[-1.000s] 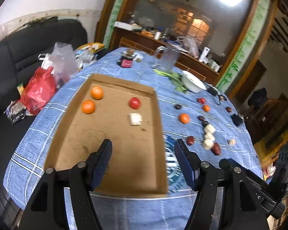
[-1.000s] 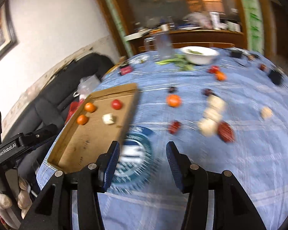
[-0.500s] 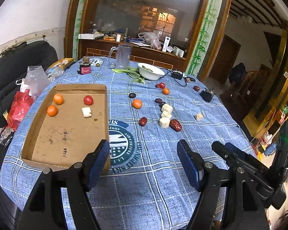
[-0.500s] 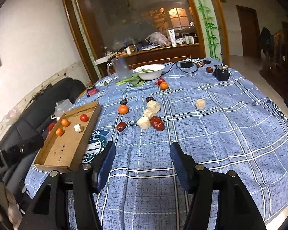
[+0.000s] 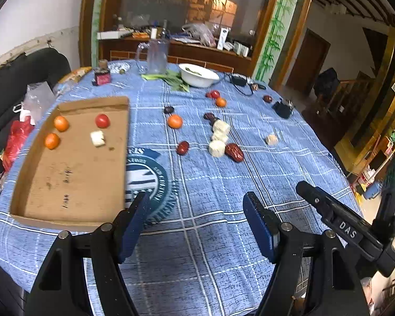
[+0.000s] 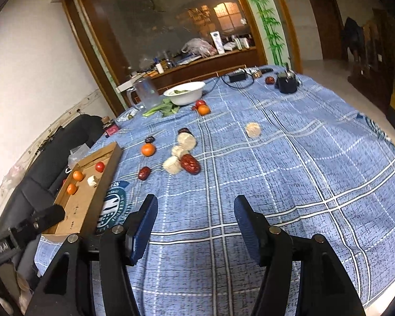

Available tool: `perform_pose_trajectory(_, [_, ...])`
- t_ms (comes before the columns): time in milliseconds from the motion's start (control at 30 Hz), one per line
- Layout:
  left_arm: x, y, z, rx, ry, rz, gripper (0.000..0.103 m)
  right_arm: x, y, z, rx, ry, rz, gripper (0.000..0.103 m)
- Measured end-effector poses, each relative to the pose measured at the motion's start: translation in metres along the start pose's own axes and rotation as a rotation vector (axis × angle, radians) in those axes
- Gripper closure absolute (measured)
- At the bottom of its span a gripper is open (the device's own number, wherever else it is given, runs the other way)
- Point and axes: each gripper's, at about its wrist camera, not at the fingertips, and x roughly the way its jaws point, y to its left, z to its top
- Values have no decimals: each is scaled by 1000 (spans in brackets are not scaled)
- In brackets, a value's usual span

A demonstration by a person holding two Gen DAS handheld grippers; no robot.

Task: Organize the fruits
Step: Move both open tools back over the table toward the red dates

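Note:
A shallow cardboard tray (image 5: 65,173) lies at the table's left and holds two oranges (image 5: 61,123), a red tomato (image 5: 102,120) and a white chunk (image 5: 97,138). It also shows in the right wrist view (image 6: 79,210). Loose on the blue checked cloth lie an orange (image 5: 175,121), red dates (image 5: 234,152), white chunks (image 5: 217,147) and a tan piece (image 5: 271,139). My left gripper (image 5: 197,208) is open and empty above the near table, right of the tray. My right gripper (image 6: 194,210) is open and empty, well short of the loose fruit (image 6: 189,163).
A white bowl (image 5: 198,75), greens, a clear jug (image 5: 155,55), a red jar (image 5: 102,77), cables and a black cup (image 6: 287,83) stand at the far side. A black sofa with bags (image 5: 21,137) lies left of the table.
Both grippers have pulled back and swung right, from over the tray to a wide view of the table, then edged closer. Both stay open and empty.

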Motion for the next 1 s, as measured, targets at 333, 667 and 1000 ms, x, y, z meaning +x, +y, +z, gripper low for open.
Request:
perform_pose_trajectory(333, [45,-13,6,31,96,-19,24,27,-30,11,70,49,-38,39])
perform_pose_trajectory(667, [77,-4,29,35,108,12,24,61,-41,33,69,126,-40,39])
perform_pose_trajectory(1000, [104,11,49,42,95,88,24,81,-40,57,11,147,-78,39])
